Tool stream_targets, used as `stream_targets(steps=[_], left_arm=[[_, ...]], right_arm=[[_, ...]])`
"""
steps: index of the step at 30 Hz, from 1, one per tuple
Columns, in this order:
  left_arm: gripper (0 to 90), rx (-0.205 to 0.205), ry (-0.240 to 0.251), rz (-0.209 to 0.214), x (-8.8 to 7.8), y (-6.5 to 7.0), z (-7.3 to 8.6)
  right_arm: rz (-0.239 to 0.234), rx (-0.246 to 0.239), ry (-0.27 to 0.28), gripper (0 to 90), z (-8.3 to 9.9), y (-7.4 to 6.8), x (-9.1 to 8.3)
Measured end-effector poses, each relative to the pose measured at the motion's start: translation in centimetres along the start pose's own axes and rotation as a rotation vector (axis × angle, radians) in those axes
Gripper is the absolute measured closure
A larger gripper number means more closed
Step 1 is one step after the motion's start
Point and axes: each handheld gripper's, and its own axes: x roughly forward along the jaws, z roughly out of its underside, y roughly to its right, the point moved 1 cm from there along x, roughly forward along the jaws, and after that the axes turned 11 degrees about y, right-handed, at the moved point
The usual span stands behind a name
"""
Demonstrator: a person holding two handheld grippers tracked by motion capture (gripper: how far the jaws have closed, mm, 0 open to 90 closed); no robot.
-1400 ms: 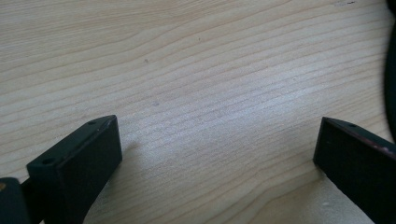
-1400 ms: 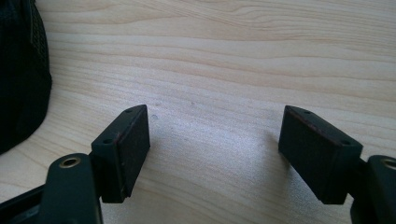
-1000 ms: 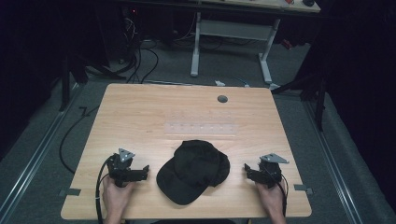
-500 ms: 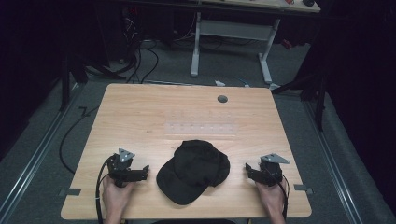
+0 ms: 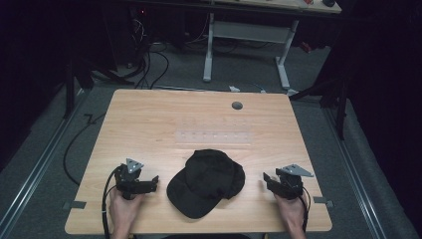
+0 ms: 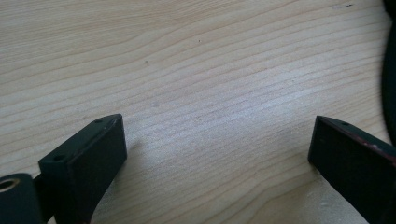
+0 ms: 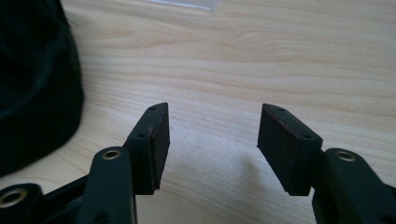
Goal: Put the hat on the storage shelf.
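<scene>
One black cap (image 5: pixel 206 182) lies on the bench (image 5: pixel 149 124), near the near edge and about midway between left and right. It is dark all over, with a rounded, slightly crumpled crown toward the far right and a flat brim pointing to the near left. In the right gripper view its soft black cloth (image 7: pixel 35 88) fills the left side; in the left gripper view only a thin dark edge (image 6: pixel 388 84) shows at the right.

Two grippers flank the cap, one on each side, each held by a hand coming in from the near edge. The left gripper (image 5: pixel 149 184) sits just left of the cap, apart from it, its fingers (image 6: pixel 88 158) spread wide over bare wood with nothing between them. The right gripper (image 5: pixel 268 180) sits just right of the cap, also not touching it, its fingers (image 7: pixel 152 144) parted and empty.

Farther back on the bench lies one clear plastic strip (image 5: pixel 214 137), and beyond it one small round grey hole (image 5: pixel 237 105) near the far edge.
</scene>
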Motion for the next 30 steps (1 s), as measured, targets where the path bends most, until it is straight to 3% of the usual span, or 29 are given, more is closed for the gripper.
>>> stream_targets(steps=[8,13,18,21,26,30], left_arm=[[6.3,0.000,0.002,0.001,0.0,0.0,0.0],[7.2,0.003,0.002,0.008,0.0,0.1,0.0],[11.4,0.001,0.009,0.014,-0.1,0.2,0.0],[12.6,-0.002,0.013,0.013,-0.2,0.2,0.0],[13.1,0.001,0.013,0.011,-0.2,0.1,0.0],[13.3,0.000,0.015,0.010,-0.2,0.1,0.0]], right_arm=[[-0.116,0.005,0.053,48.4,-1.7,-1.7,-1.1],[-0.145,-0.014,0.055,46.1,-2.7,-2.9,-1.2],[-0.166,0.036,0.036,45.7,-3.7,-3.7,-1.2],[-0.181,0.010,0.035,45.2,-4.1,-4.3,-1.1],[-0.193,0.001,0.026,43.9,-4.4,-4.6,-0.7],[-0.225,-0.002,0.049,43.1,-5.0,-5.5,-0.4]])
